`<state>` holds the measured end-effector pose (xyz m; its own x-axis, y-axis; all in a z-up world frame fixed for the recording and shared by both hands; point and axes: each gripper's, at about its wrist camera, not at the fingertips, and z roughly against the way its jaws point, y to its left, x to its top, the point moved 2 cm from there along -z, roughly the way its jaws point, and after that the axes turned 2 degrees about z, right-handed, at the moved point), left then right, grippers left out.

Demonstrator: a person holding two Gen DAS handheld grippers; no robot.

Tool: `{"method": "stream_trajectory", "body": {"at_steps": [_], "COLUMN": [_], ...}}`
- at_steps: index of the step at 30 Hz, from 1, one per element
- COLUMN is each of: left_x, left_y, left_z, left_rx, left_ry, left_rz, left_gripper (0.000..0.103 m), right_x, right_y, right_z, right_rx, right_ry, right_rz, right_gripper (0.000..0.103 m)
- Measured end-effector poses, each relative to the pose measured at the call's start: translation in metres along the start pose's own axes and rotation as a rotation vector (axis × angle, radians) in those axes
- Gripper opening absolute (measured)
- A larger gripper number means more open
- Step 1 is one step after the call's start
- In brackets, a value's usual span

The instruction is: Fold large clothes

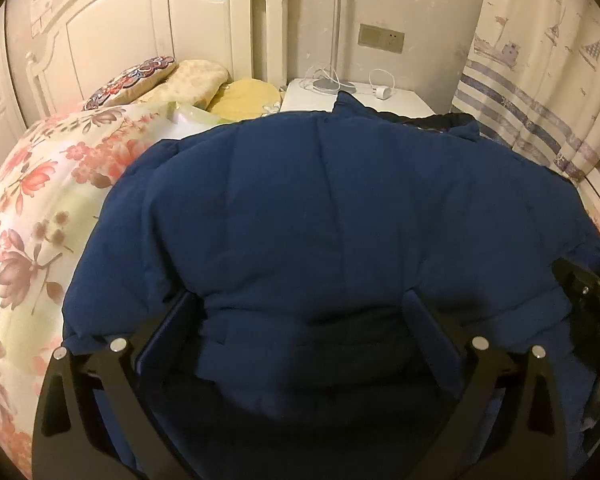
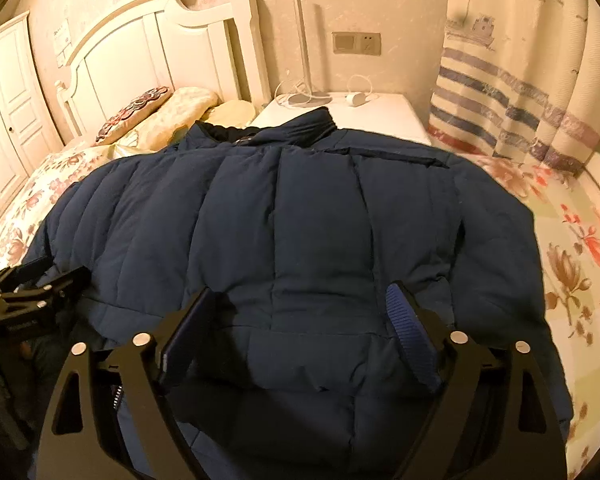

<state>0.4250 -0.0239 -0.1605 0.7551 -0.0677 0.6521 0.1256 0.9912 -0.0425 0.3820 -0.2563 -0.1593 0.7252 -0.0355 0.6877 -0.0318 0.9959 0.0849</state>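
Nearest to you, your left gripper (image 1: 300, 304) has its jaws spread wide over the bottom hem of the navy puffer jacket (image 1: 320, 208), its blue-padded fingers (image 1: 424, 312) resting on the fabric without pinching it. Your right gripper (image 2: 304, 300) is spread the same way over the hem on the other side, its ribbed blue fingers (image 2: 404, 320) lying against the quilting. Each gripper shows at the edge of the other's view, so they sit side by side along the hem.

The jacket lies flat on the floral bedspread (image 2: 572, 264), hem toward you and collar (image 2: 300, 126) away from you, sleeves out to both sides.

Beyond the collar stands a white nightstand (image 2: 384, 112) holding a lamp base (image 2: 308, 98) and a white charger (image 2: 356, 99). Pillows (image 1: 188, 80) lean against the white headboard (image 1: 140, 28) to the left, and a striped curtain (image 2: 508, 92) hangs to the right.
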Motion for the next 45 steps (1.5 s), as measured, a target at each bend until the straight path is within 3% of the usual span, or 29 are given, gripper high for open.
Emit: {"method": "stream_trajectory", "body": {"at_steps": [9, 15, 21, 22, 26, 28, 33, 36, 40, 43, 45], "left_x": [0.0, 0.0, 0.0, 0.0, 0.0, -0.001, -0.001, -0.001, -0.001, -0.001, -0.001], "left_y": [0.008, 0.007, 0.008, 0.008, 0.008, 0.008, 0.011, 0.011, 0.012, 0.011, 0.011], "left_z": [0.002, 0.002, 0.002, 0.002, 0.002, 0.002, 0.001, 0.001, 0.001, 0.001, 0.001], "left_rx": [-0.043, -0.043, -0.042, -0.042, -0.042, -0.048, -0.055, -0.055, -0.052, -0.055, -0.053], "left_ry": [-0.016, -0.016, -0.016, -0.016, -0.016, -0.018, -0.018, -0.018, -0.016, -0.017, -0.017], "left_rz": [0.026, 0.025, 0.024, 0.024, 0.023, 0.023, 0.028, 0.026, 0.025, 0.026, 0.024], "left_gripper": [0.101, 0.101, 0.101, 0.101, 0.101, 0.101, 0.101, 0.101, 0.101, 0.101, 0.101], "right_x": [0.0, 0.007, 0.044, 0.052, 0.071, 0.059, 0.055, 0.047, 0.028, 0.006, 0.007], "right_y": [0.003, 0.005, 0.027, 0.03, 0.022, 0.009, 0.007, 0.007, 0.006, 0.006, 0.002], "right_z": [-0.001, 0.003, 0.036, 0.034, -0.011, -0.05, -0.041, -0.01, 0.022, -0.001, -0.002], "right_rx": [-0.014, -0.008, -0.074, -0.091, -0.138, -0.168, -0.128, -0.071, -0.077, -0.103, -0.072], "right_ry": [0.008, 0.065, -0.121, -0.132, -0.04, 0.057, 0.056, -0.01, -0.078, 0.039, 0.052], "right_rz": [0.016, 0.027, 0.055, 0.061, 0.033, 0.04, 0.026, -0.017, -0.015, 0.085, 0.056], "right_gripper": [0.086, 0.087, 0.087, 0.091, 0.093, 0.099, 0.099, 0.099, 0.099, 0.099, 0.099]}}
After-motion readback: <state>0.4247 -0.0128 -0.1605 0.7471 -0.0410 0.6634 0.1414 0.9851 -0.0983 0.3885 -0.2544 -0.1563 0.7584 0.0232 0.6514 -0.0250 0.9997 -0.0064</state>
